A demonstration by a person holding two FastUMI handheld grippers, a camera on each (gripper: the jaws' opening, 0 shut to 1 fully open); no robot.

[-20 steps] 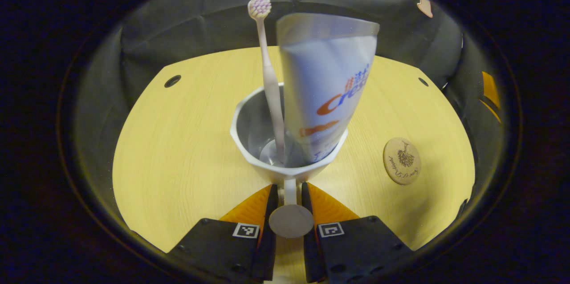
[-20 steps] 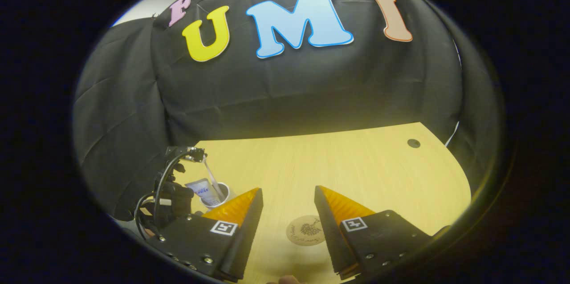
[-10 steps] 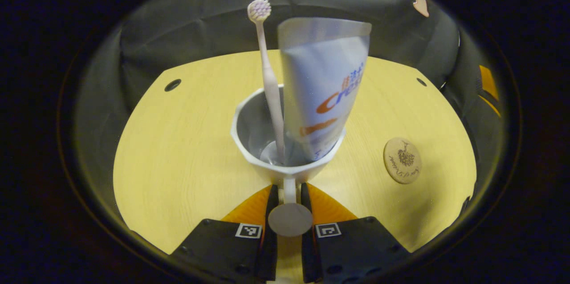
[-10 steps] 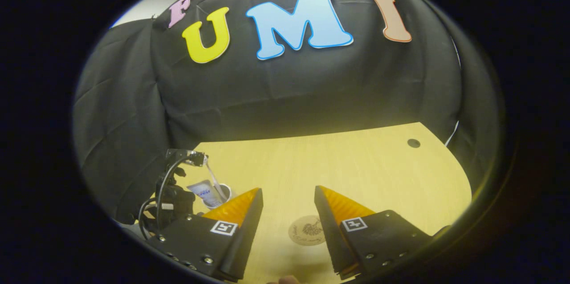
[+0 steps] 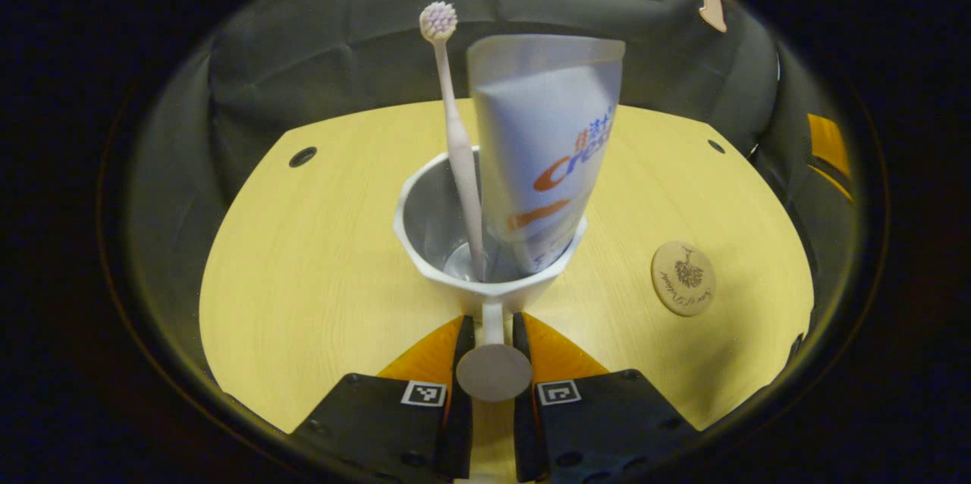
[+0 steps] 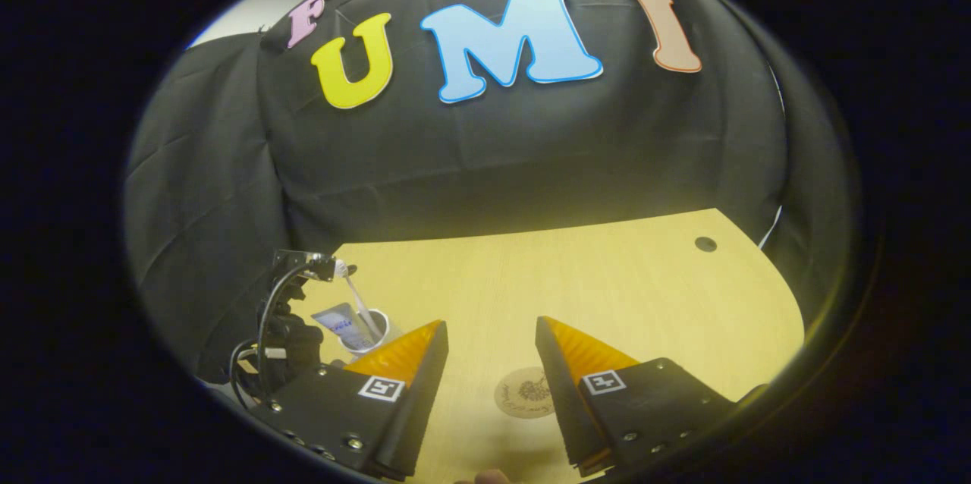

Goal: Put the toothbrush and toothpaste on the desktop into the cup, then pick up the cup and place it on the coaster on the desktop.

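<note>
The cup point(image 5: 485, 241) sits at frame centre, toothbrush point(image 5: 455, 143) and toothpaste point(image 5: 546, 150) standing inside. The left gripper point(image 5: 491, 332) has its fingers pinched narrowly on the cup's handle, likely for carrying to the coaster point(image 5: 683, 278) at right on the worktop point(image 5: 303, 271). The right gripper point(image 6: 491, 351) waits, fingers wide, above the coaster.

left gripper view: close behind cup point(image 5: 485, 241), facing wall | right gripper view: higher, farther | shared: desktop point(image 6: 607, 279), coaster point(image 5: 683, 278)
</note>
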